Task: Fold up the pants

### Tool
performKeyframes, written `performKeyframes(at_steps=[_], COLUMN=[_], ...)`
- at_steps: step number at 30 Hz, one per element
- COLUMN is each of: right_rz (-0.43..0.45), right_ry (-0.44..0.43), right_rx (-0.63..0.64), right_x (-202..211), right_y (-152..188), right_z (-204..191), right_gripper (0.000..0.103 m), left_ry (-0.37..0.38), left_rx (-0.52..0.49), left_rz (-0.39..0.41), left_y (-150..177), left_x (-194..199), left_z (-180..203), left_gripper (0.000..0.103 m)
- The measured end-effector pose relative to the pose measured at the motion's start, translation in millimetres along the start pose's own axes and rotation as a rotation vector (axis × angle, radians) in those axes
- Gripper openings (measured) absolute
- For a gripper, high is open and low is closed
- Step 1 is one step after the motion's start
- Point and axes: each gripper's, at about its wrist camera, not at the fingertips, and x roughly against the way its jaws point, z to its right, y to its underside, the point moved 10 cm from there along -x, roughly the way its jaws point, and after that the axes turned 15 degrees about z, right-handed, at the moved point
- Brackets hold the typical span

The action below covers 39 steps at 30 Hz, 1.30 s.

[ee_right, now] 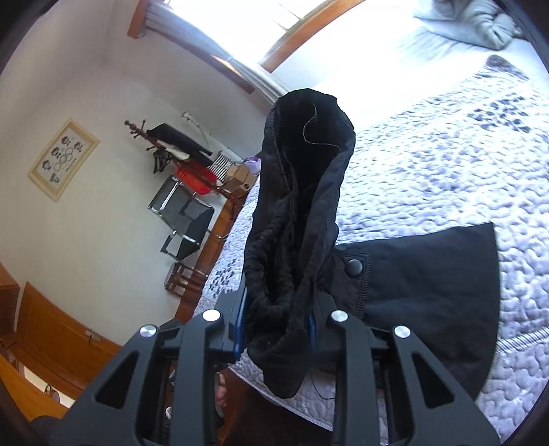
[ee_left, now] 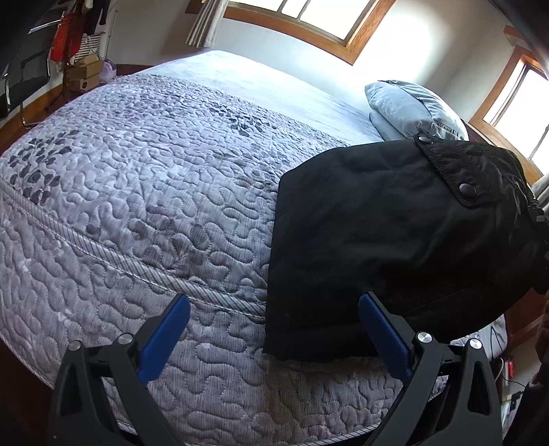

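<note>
No brand, label or readable writing shows on anything in either view; the framed picture (ee_right: 64,159) on the wall carries small dark figures and linked rings, but no words can be made out.

The black pants (ee_left: 394,240) lie partly folded on the quilted bedspread (ee_left: 137,206) of the bed, near its front edge, with a lower corner hanging a little over the side. In the left wrist view the folded part is a rough rectangle whose long axis runs from the near edge of the bed away toward the pillow (ee_left: 411,106). A flap with two snap buttons (ee_left: 465,188) lies across its far right corner.

The left tool (ee_left: 274,319) is released: its blue pads (ee_left: 168,326) stand wide apart over the bed edge, nothing between them, with the right-hand finger just in front of the near edge of the pants.

The right tool (ee_right: 276,315) is clenched on a bunched end of the pants (ee_right: 298,212). From the grip this end stands up as a tall ridge of crumpled cloth, pointing away from the camera toward the window (ee_right: 240,31), while the rest stays flat on the bed to the right. A loose thread (ee_right: 310,128) curls across the raised cloth.
</note>
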Motion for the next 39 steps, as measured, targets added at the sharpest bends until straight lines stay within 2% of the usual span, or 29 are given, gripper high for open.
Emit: performKeyframes(at_steps=[13,24,28,30,33,34,39], right_rz=[0.009,-0.049,-0.072,-0.071,-0.070,-0.063,-0.045], right_ry=[0.083,0.193,0.207,0.199,0.201,0.199,0.208], right_rx=[-0.114,-0.258,-0.290,-0.289,-0.261,-0.253,-0.222], right_x=[24,18,14,14,21,25,44], right_y=[13,56,71,72,69,68,65], right_z=[89,173,188,189,187,189,185], right_gripper=[0.026,0.030,0.043,0.046,0.065,0.068,0.066], left_ry=[-0.002,0.003,0.005,0.007,0.008,0.008,0.008], left_rx=[-0.056,-0.089,-0.096,-0.098,-0.107,-0.110,-0.103], left_rz=[-0.044,-0.062,-0.071,-0.076,-0.077,-0.077,-0.079], left_y=[12,15,18,19,20,20,20], left_x=[-10,-12,-14,-15,-14,-13,-13], left_z=[19,31,34,36,38,38,37], left_gripper=[0.099,0.099,0.099,0.099,0.099,0.099,0.099])
